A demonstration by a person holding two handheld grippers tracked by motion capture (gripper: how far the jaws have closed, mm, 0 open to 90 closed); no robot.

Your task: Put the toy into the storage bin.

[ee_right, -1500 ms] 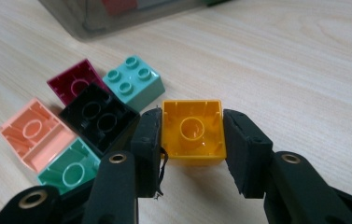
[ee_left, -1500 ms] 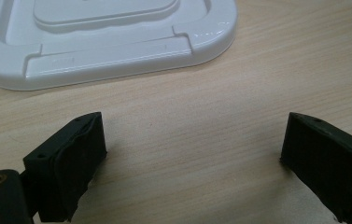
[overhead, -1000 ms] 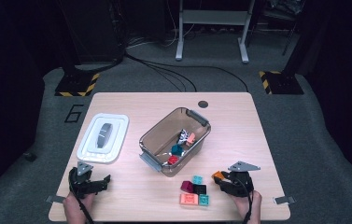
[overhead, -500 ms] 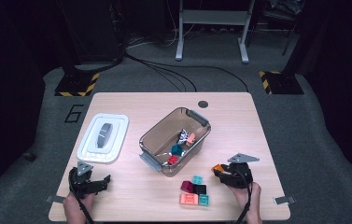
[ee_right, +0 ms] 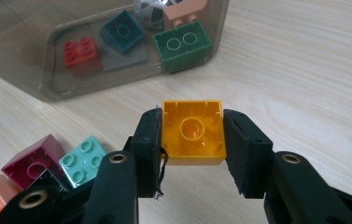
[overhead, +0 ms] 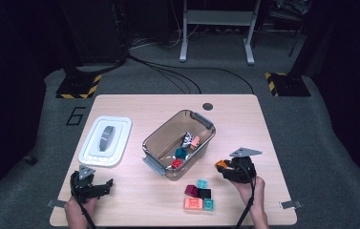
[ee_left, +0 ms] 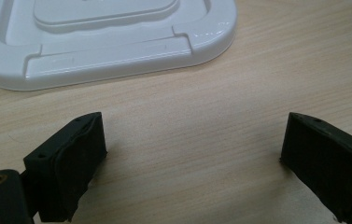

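My right gripper point(ee_right: 192, 140) clamps an orange brick point(ee_right: 193, 132) hollow side toward me, held above the desk point(ee_right: 304, 70) just short of the clear bin point(overhead: 177, 143). I should clear the bin's near wall before releasing, keeping the brick level. My left gripper point(ee_left: 192, 158) rests wide open and empty near the white lid point(ee_left: 103, 42).

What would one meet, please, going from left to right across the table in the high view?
Left gripper → white lid → clear bin → loose bricks on the table → right gripper, shut on an orange brick.
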